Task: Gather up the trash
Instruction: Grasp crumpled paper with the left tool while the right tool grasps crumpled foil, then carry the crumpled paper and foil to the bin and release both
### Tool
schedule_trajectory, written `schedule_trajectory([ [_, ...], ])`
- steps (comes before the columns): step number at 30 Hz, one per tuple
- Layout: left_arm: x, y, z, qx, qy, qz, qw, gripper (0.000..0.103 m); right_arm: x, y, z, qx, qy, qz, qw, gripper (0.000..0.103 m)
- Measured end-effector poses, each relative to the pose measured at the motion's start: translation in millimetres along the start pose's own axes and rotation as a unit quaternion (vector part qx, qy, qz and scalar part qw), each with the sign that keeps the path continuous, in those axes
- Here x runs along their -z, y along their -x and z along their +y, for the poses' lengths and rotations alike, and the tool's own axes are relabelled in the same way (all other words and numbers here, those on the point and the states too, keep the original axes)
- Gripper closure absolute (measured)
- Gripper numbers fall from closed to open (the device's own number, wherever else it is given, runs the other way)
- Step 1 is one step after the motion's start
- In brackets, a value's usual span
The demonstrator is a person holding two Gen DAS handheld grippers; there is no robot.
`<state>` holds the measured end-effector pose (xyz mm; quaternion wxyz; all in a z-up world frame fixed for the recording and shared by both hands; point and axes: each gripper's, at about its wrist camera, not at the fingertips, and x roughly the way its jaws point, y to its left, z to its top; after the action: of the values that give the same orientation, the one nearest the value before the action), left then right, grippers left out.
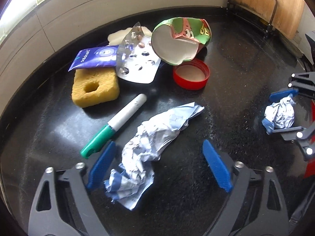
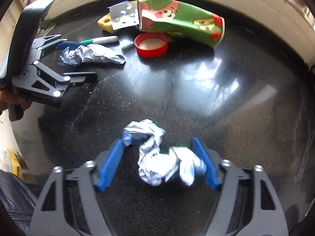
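Left wrist cam: black countertop (image 1: pixel 226 63) littered with a yellow sponge (image 1: pixel 95 87), purple sachet (image 1: pixel 94 58), empty blister pack (image 1: pixel 137 66), green-capped marker (image 1: pixel 114 124), and a crushed paper cup (image 1: pixel 179 41) with nothing in it leaning on a red lid (image 1: pixel 191 75). The left gripper (image 1: pixel 159 165) sits wide open around a long crumpled paper (image 1: pixel 149 143), left pad touching it.

Right wrist cam: right gripper (image 2: pixel 157 162) straddles a smaller paper wad (image 2: pixel 163 161); right pad touches, full squeeze unclear.

Right of the red lid (image 1: pixel 191 76), the dark bench (image 1: pixel 236 63) lies bare and passable. Left of the lid, blister pack (image 1: pixel 137 63), sponge (image 1: pixel 95 87) and marker (image 1: pixel 116 123) crowd together.
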<state>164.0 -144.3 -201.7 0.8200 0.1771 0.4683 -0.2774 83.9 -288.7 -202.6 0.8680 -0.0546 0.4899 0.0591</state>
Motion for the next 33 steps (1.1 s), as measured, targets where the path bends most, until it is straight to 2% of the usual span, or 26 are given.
schedule_trajectory([
  [1, -2, 1, 0, -0.003, 0.014, 0.000, 0.9999, 0.028, -1, 1, -1, -0.001, 0.001, -0.002, 1.000, 0.058],
  [3, -4, 3, -1, -0.010, 0.019, -0.004, 0.9998, 0.059, -4, 0, -2, -0.009, 0.002, 0.001, 1.000, 0.062],
  [4, -5, 4, -2, -0.015, 0.021, -0.003, 0.9997, 0.069, -6, 0, -3, -0.012, 0.001, 0.002, 1.000, 0.063],
  [6, -8, 6, -2, -0.017, 0.037, 0.006, 0.9992, 0.075, -11, 2, -6, -0.018, -0.004, 0.002, 1.000, 0.064],
  [15, -9, 33, 4, -0.020, 0.063, -0.011, 0.9977, 0.077, -36, 20, -11, -0.015, -0.006, -0.026, 1.000, 0.064],
  [21, -2, 58, 3, -0.039, 0.077, -0.025, 0.9959, 0.077, -49, 43, -3, -0.013, 0.007, -0.051, 0.999, 0.064],
  [24, 10, 84, 4, -0.057, 0.092, -0.040, 0.9933, 0.077, -57, 57, 10, -0.022, 0.016, -0.068, 0.997, 0.064],
  [30, 53, 153, 18, -0.103, 0.153, -0.065, 0.9807, 0.077, -82, 83, 68, -0.060, 0.066, -0.105, 0.990, 0.064],
  [33, 85, 197, 32, -0.142, 0.205, -0.078, 0.9653, 0.077, -99, 99, 114, -0.093, 0.107, -0.125, 0.982, 0.064],
])
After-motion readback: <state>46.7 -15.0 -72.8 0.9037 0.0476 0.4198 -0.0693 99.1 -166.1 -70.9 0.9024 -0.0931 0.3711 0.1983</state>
